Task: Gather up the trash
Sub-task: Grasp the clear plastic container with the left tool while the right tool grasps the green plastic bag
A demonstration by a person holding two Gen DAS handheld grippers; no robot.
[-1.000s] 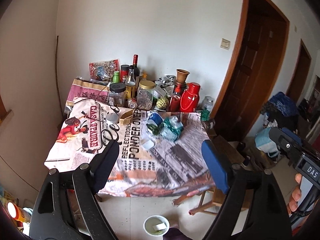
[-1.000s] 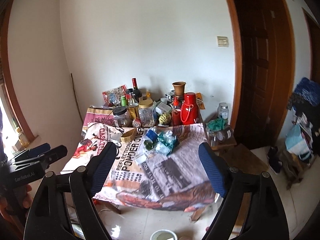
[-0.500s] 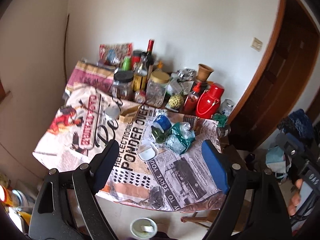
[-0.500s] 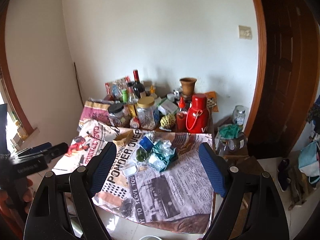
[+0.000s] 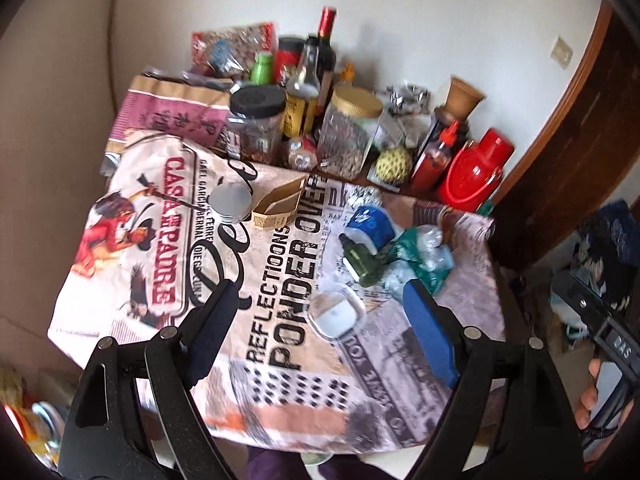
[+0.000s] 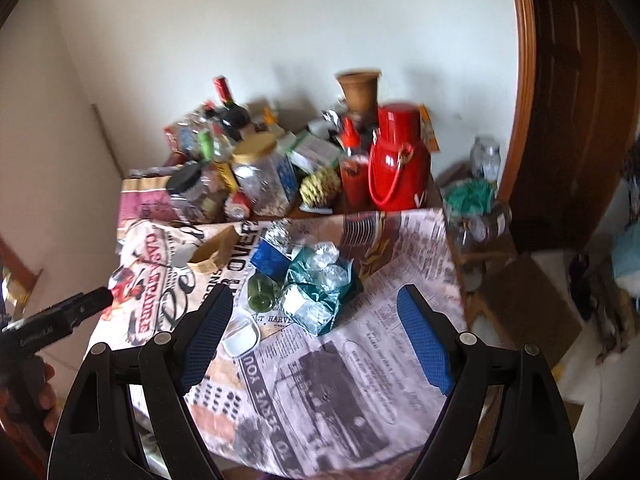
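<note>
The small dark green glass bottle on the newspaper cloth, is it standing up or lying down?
Lying down: the small dark green glass bottle rests on its side on the cloth, beside the crumpled teal-and-clear plastic wrapper.

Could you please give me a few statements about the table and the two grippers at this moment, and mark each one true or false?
1. Both grippers are open and hold nothing. True: the left gripper and right gripper are spread wide.
2. The red thermos lies tipped over on the floor. False: it stands upright at the back of the table.
3. A small clear plastic tub sits on the printed tablecloth. True.
4. The crumpled teal wrapper is already clamped in the right gripper. False: it lies on the cloth, untouched.
</note>
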